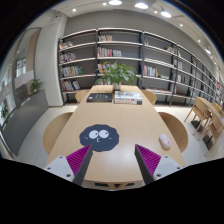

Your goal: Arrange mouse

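Note:
A dark round mouse pad point(98, 136) with a cartoon face lies on the light wooden table point(135, 125), just ahead of my fingers and a little left of centre. A white mouse point(165, 142) sits on the table beyond my right finger, near the table's right edge. My gripper point(112, 163) is open and empty, with its pink pads point(77, 160) spread wide above the table's near edge.
Books and a dark flat item point(113, 97) lie at the table's far end, with a green plant point(118, 72) behind. Wooden chairs point(177, 129) stand along both sides. Bookshelves point(110, 55) line the back wall. More tables and chairs point(205, 110) stand at the right.

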`<state>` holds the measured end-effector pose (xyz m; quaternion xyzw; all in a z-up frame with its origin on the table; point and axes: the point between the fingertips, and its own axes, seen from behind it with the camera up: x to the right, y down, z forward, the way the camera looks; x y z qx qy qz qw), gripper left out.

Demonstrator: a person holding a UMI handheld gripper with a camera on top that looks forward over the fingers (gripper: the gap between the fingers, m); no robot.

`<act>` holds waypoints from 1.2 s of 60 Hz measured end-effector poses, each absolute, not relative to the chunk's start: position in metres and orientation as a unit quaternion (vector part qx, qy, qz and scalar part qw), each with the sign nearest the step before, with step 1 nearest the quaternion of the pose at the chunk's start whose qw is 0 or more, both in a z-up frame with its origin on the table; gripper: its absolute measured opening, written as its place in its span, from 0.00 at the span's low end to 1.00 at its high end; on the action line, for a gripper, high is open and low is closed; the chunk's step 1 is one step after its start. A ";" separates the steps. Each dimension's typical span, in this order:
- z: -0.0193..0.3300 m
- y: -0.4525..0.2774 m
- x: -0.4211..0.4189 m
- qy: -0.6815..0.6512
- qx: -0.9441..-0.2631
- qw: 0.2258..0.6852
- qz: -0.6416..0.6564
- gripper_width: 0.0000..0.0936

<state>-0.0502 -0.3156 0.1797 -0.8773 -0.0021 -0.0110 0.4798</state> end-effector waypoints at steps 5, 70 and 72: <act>0.169 -0.317 -0.039 -0.001 -0.882 0.471 -0.007 0.92; -0.006 -0.170 0.248 0.038 -0.925 0.378 -0.023 0.62; -0.006 -0.169 0.246 0.043 -0.925 0.377 -0.019 0.52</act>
